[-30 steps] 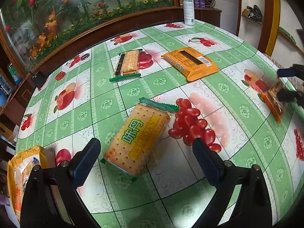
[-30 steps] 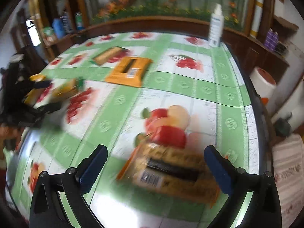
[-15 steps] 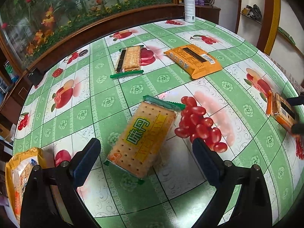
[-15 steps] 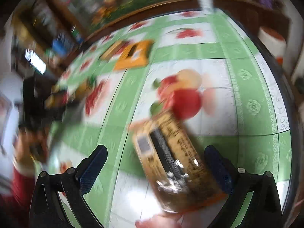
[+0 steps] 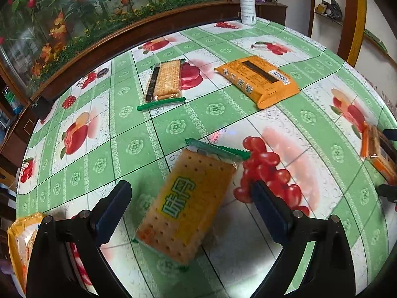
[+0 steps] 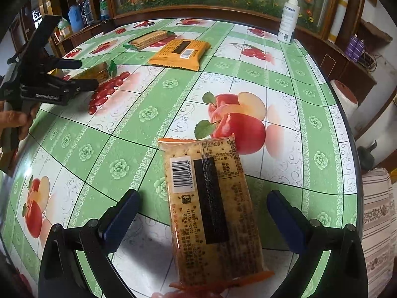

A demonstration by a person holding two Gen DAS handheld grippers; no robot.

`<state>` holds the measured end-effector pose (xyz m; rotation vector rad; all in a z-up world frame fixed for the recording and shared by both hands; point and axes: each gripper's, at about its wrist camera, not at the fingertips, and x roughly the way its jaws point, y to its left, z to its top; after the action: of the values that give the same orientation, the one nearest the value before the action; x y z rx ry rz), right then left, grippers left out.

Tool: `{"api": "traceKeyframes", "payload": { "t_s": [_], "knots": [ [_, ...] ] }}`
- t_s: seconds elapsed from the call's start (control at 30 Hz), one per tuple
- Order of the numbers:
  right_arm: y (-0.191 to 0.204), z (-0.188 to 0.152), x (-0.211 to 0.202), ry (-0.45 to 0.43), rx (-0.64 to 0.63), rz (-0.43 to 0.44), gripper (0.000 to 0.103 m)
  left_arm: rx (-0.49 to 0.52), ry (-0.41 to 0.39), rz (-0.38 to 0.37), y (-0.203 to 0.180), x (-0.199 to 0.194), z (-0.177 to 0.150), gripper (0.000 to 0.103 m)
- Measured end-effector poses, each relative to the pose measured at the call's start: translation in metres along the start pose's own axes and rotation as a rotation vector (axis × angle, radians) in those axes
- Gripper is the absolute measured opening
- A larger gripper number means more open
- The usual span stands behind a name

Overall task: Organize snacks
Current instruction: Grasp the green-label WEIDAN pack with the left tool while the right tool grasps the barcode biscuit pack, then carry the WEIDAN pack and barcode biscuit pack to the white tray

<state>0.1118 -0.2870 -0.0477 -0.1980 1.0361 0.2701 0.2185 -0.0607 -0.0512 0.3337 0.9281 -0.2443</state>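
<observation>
**Snack packs across the fruit-print table**

Showing four flat packs plus a yellow bag (image 5: 21, 243) at lower left. Left gripper (image 5: 191, 196) gaping around the green-edged cracker pack (image 5: 188, 203); right gripper (image 6: 202, 206) gaping around the orange-edged cracker pack (image 6: 213, 206), lower centre.

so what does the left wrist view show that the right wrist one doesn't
Only the left wrist view shows the yellow bag at the table's near-left edge and the printed front of the green-edged cracker pack between the open left gripper.

Only the right wrist view shows the barcode on the orange-edged cracker pack between the open right gripper, and the hand holding the left gripper.

Both show the orange packet, the far cracker pack and the spray bottle.
</observation>
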Motion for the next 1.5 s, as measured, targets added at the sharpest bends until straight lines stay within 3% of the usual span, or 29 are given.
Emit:
{"api": "traceKeyframes", "payload": {
  "t_s": [0.47,0.53,0.6,0.67,0.7,0.83,1.03,1.5],
  "knots": [
    [0.015,0.003,0.003,-0.031,-0.018,0.019,0.097,-0.099,-0.023,-0.064,0.012,0.005,-0.005,0.097],
    [0.018,0.004,0.003,-0.037,-0.021,0.025,0.092,-0.100,-0.028,-0.080,0.011,0.003,-0.007,0.090],
    [0.021,0.005,0.001,-0.048,-0.019,0.029,0.082,-0.118,-0.028,-0.108,0.010,0.000,-0.009,0.076],
    [0.022,0.006,-0.001,-0.057,-0.014,0.027,0.065,-0.136,-0.027,-0.128,0.010,-0.002,-0.010,0.061],
    [0.022,0.006,-0.002,-0.060,-0.009,0.029,0.064,-0.144,-0.029,-0.128,0.010,-0.004,-0.011,0.054],
    [0.024,0.005,-0.002,-0.063,-0.006,0.025,0.062,-0.170,-0.020,-0.113,0.007,-0.011,-0.018,0.046],
    [0.030,0.003,-0.004,-0.083,0.009,0.034,0.061,-0.244,-0.039,-0.081,0.012,-0.023,-0.036,0.045],
    [0.068,0.010,-0.020,-0.166,0.012,0.149,0.059,-0.380,-0.173,0.124,0.029,-0.102,-0.076,0.045]
  ]
}}
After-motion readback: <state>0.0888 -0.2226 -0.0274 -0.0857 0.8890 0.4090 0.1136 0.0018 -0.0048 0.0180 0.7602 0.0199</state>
